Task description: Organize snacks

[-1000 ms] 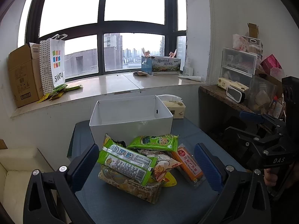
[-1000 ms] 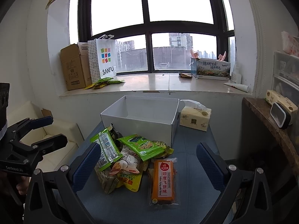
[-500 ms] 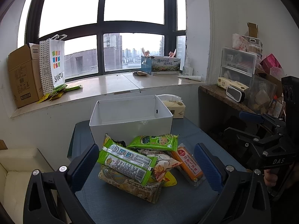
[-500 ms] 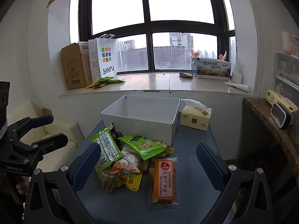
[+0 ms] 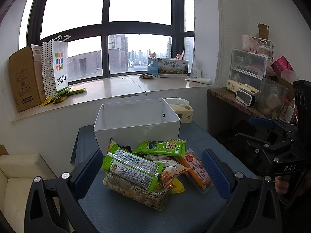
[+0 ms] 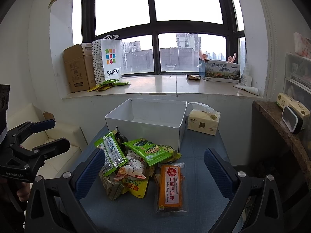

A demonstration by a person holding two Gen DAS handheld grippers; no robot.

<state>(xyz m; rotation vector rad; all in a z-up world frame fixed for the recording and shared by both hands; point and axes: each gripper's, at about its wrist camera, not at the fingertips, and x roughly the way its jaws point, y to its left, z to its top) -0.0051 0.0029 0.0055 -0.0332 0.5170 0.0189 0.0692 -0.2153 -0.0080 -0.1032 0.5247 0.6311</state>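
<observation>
A blue table (image 5: 120, 213) carries a white box (image 5: 136, 134), open-topped with nothing showing inside, and a tissue pack (image 6: 204, 123) just beside it. In front of the box, touching it, lies a heap of snack bags (image 5: 136, 170); an orange packet (image 6: 171, 186) rests at the heap's edge. The left gripper (image 5: 151, 169) and right gripper (image 6: 153, 167) hover above the table with fingers spread wide, holding nothing, the snacks between them and the box.

"SANFU" on bag (image 6: 109, 59); gripper (image 5: 287, 167) prob. "DAS"
</observation>
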